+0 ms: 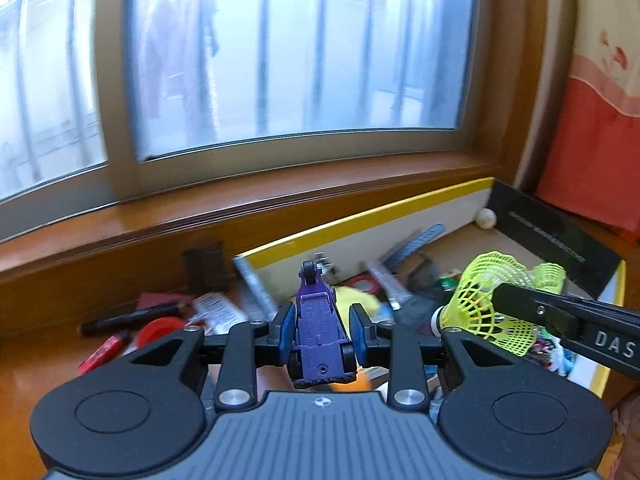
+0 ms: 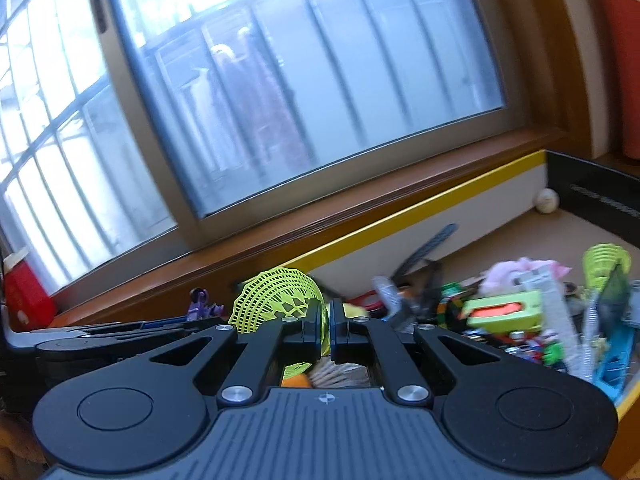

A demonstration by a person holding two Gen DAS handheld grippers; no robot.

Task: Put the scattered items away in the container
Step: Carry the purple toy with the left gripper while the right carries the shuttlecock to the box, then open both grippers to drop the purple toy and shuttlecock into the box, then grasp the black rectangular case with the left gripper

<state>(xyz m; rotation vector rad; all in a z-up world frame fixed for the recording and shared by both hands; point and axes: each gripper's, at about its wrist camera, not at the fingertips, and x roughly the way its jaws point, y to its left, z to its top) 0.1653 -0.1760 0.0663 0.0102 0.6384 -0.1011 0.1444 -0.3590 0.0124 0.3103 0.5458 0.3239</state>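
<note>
Frosted window panes and a brown wooden sill fill the background, with a wooden table (image 1: 24,360) below carrying the clutter. At the left tool (image 1: 322,334), a purple toy car (image 1: 318,320) is clamped between the blue pads, underside up, nose pointing away over the mess. At the right tool (image 2: 330,330), a yellow-green shuttlecock (image 2: 280,296) is pinched by its mesh skirt between nearly closed jaws; the cork end is seen in the left view, hanging beside the left tool. Beyond both, the container (image 1: 400,210), a yellow-rimmed box with white walls, is already crowded with toys, and a white ball (image 1: 485,218) sits in its far corner. A black marker (image 1: 128,318) and a red disc (image 1: 160,330) are left out on the table.

Trouble is most likely at the shuttlecock: only flexible mesh is gripped, so it could be slipped or crushed by a jolt. The two tools are carried close together, and a knock between them could be caused. The car is held by narrow flanks and could be twisted loose. A release short of the rim would send either item onto the table, and a drop onto the heap could make it bounce out.
</note>
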